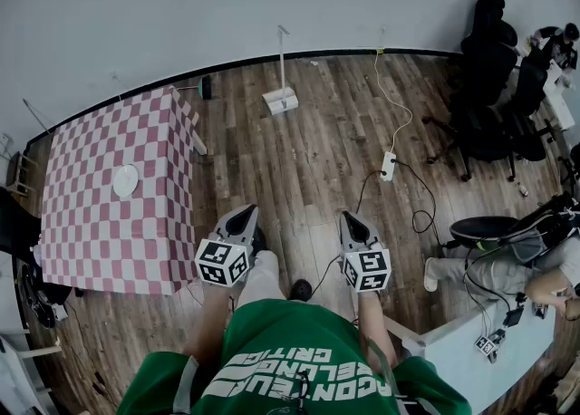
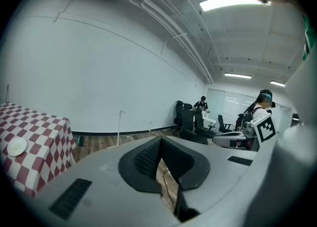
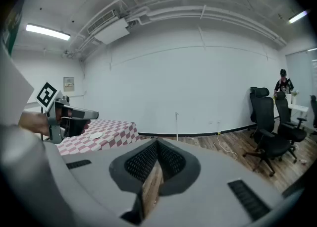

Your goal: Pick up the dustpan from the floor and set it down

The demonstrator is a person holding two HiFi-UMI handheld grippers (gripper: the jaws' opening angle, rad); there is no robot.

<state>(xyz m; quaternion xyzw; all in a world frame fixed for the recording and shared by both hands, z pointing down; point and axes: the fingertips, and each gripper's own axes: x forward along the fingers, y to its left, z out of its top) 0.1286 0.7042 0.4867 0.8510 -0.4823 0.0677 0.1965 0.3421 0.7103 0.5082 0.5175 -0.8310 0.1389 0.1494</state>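
Wooden floor runs back to a plain white wall, with a desk under a red-and-white checked cloth on the left carrying 1 white plate, and a power strip with its cables lying mid-floor. A cluster of black office chairs stands at the far right. The dustpan, a white long-handled one, stands upright on the floor close to the wall, its thin handle rising straight up; it is well apart from both tools and nothing touches it. The left tool and the right tool are held side by side low in front of the person, both aimed forward and slightly down toward the open floor. In the left gripper view the 2 jaw tips meet with nothing between them, only floor showing through the slot beneath; the right gripper view shows the same, jaws together and empty. By my reading the task has not begun: no approach, no grasp, no lift. What is left is all of it, namely crossing the floor to the dustpan, opening 1 tool, closing on the handle or pan, raising it, and setting it down.
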